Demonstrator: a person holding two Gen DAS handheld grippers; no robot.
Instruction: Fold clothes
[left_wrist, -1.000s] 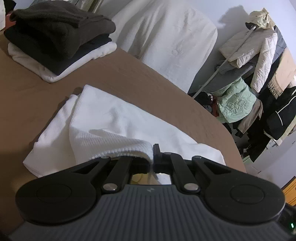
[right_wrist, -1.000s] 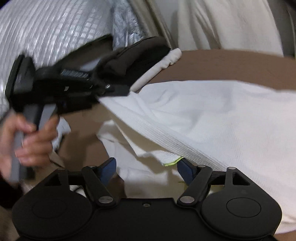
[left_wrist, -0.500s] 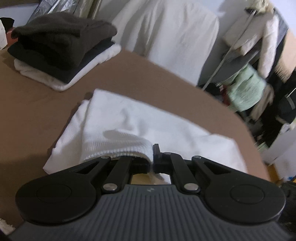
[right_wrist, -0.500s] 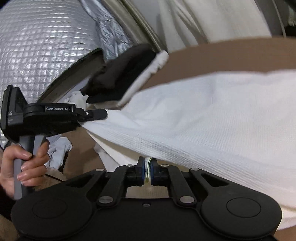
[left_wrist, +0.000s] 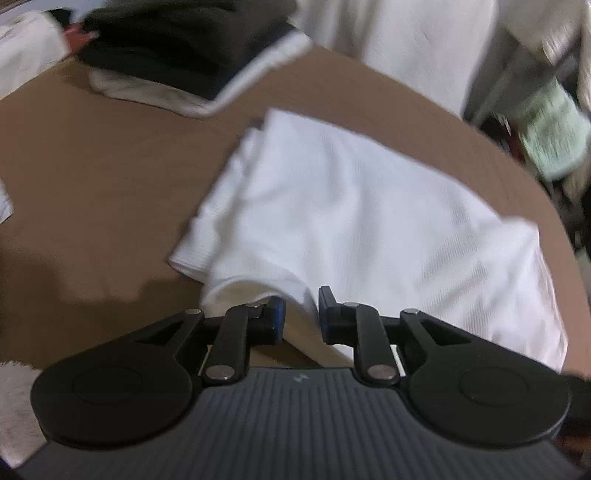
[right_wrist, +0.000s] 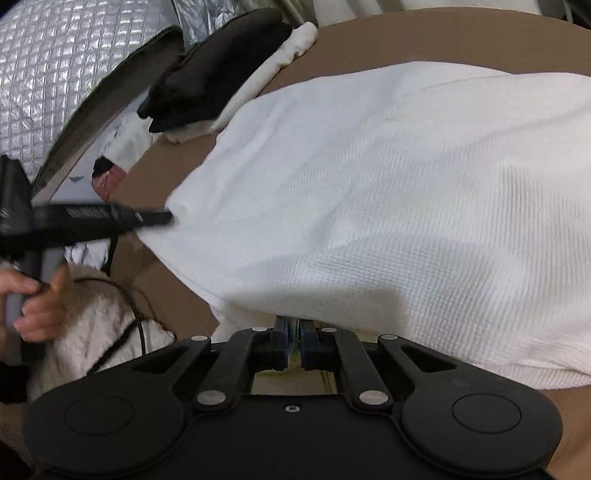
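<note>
A white waffle-knit garment (left_wrist: 354, 221) is laid folded on the brown desk (left_wrist: 92, 177), filling the centre of the left wrist view and spread toward 3 o'clock. In that view the left tongs (left_wrist: 301, 314) are seen parted, with a visible gap between the blue-padded fingers (left_wrist: 277, 317); the near hem of the garment lies in and just beyond that gap, and no clamping on it is seen. The picture is blurred.

In the right wrist view the right tongs (right_wrist: 293, 343) are drawn together on the near edge of the same garment (right_wrist: 388, 206), a thin strip of fabric being pinched between the pads at 6 o'clock. At 9 o'clock the left tongs (right_wrist: 162, 218) are seen from the side, their tip touching the garment's corner, the handle held by a bare hand (right_wrist: 33, 302).

A stack of folded dark and white clothes (left_wrist: 192, 55) is set on the desk at 11 o'clock of the left view, well apart from the garment. A fluffy cream textile (right_wrist: 96, 314) is seen at 8 o'clock of the right view, beside the desk edge, with a silver quilted sheet (right_wrist: 66, 66) at 10 o'clock.
</note>
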